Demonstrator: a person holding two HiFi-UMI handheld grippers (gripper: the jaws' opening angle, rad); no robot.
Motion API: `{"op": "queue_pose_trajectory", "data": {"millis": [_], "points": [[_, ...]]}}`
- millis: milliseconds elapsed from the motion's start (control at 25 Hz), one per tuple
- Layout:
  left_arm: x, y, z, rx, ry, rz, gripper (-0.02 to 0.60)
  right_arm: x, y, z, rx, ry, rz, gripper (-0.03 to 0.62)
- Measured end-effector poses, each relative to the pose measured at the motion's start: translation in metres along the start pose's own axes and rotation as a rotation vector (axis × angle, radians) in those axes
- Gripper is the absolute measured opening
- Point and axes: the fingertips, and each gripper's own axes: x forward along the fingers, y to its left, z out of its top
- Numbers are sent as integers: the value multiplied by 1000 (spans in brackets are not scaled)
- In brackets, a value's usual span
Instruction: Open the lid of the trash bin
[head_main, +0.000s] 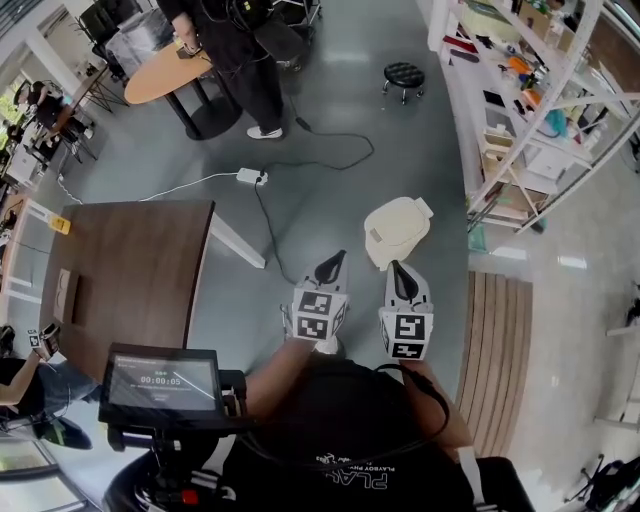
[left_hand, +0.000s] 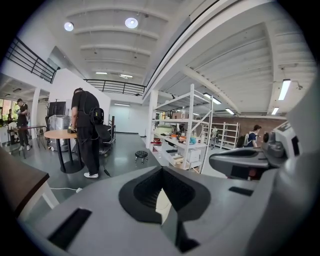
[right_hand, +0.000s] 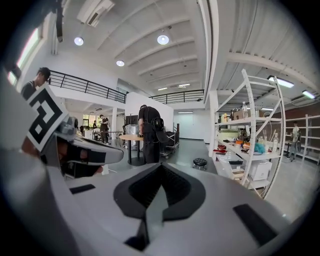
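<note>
The trash bin (head_main: 397, 231) is a cream plastic bin on the grey floor, seen from above, with its lid down. Both grippers are held close to the person's body and point forward. The left gripper (head_main: 332, 266) is shut and empty, its tip a short way left of the bin. The right gripper (head_main: 400, 278) is also shut and empty, just short of the bin's near edge and apart from it. In the left gripper view the jaws (left_hand: 161, 170) meet, with a cream sliver showing below them. The right gripper view shows its jaws (right_hand: 160, 166) together, holding nothing.
A brown table (head_main: 130, 270) stands at the left, with a screen device (head_main: 165, 380) near its front. White shelving (head_main: 520, 110) lines the right side, beside a slatted wooden platform (head_main: 497, 350). A power strip with cables (head_main: 250, 176), a black stool (head_main: 403, 74) and a standing person (head_main: 240, 60) lie ahead.
</note>
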Motion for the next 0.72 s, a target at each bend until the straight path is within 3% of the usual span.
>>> {"op": "queue_pose_trajectory", "data": {"millis": [440, 720], "points": [[39, 52, 21, 29, -2, -62, -3, 68, 10, 19, 5, 18, -53, 5], [50, 98, 17, -34, 13, -61, -3, 96, 32, 26, -16, 32, -61, 5]]}}
